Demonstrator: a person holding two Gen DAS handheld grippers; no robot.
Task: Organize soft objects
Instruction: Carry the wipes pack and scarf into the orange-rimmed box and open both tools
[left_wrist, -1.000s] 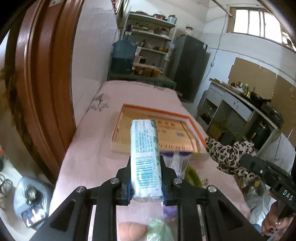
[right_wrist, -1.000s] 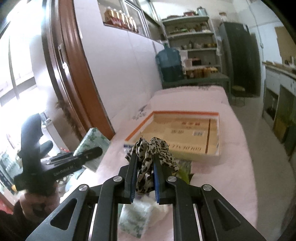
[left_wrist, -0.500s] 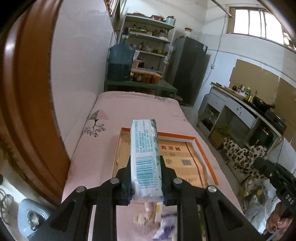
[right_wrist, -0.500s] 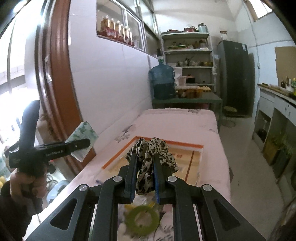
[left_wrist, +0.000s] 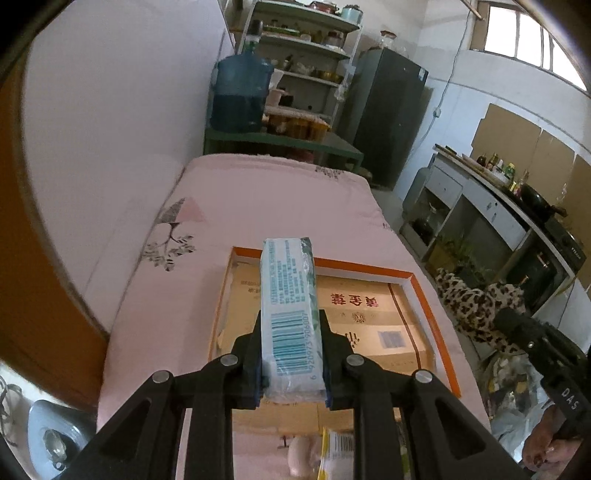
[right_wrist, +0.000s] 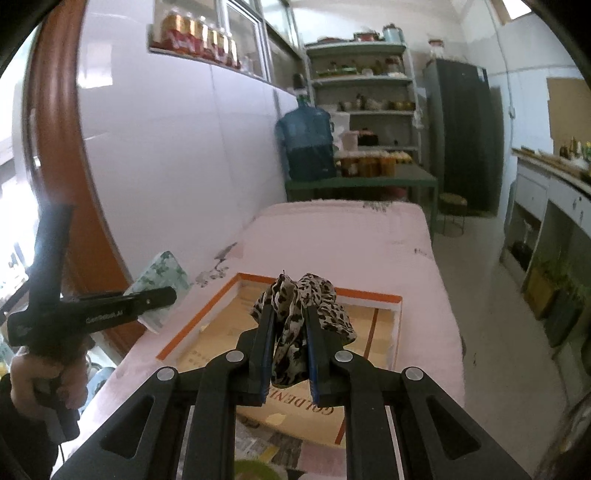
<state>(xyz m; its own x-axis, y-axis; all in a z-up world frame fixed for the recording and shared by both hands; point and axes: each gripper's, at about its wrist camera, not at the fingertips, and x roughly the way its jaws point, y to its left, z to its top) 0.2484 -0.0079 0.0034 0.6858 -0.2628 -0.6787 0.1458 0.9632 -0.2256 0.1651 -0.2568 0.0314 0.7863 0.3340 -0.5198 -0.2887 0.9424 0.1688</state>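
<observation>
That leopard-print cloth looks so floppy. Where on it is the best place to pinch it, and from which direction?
Pinch the gathered middle of the leopard-print cloth, as the right hand-held gripper does now: its pads squeeze the bunched folds from both sides, loose ends spilling past the tips. Since the cloth has no stiff edge, a bunched part probably holds best. Coming from above would likely suit a cloth lying in a heap.

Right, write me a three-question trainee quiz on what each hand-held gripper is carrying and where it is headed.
1. True or false: the left hand-held gripper is shut on a tissue pack.
2. The right hand-held gripper grips: A) a sponge, B) a leopard-print cloth, C) a towel.
3. Fill in: both loads hang above the shallow ____ with the orange rim on the pink bed.

Key: 1 true; 2 B; 3 box.
</observation>
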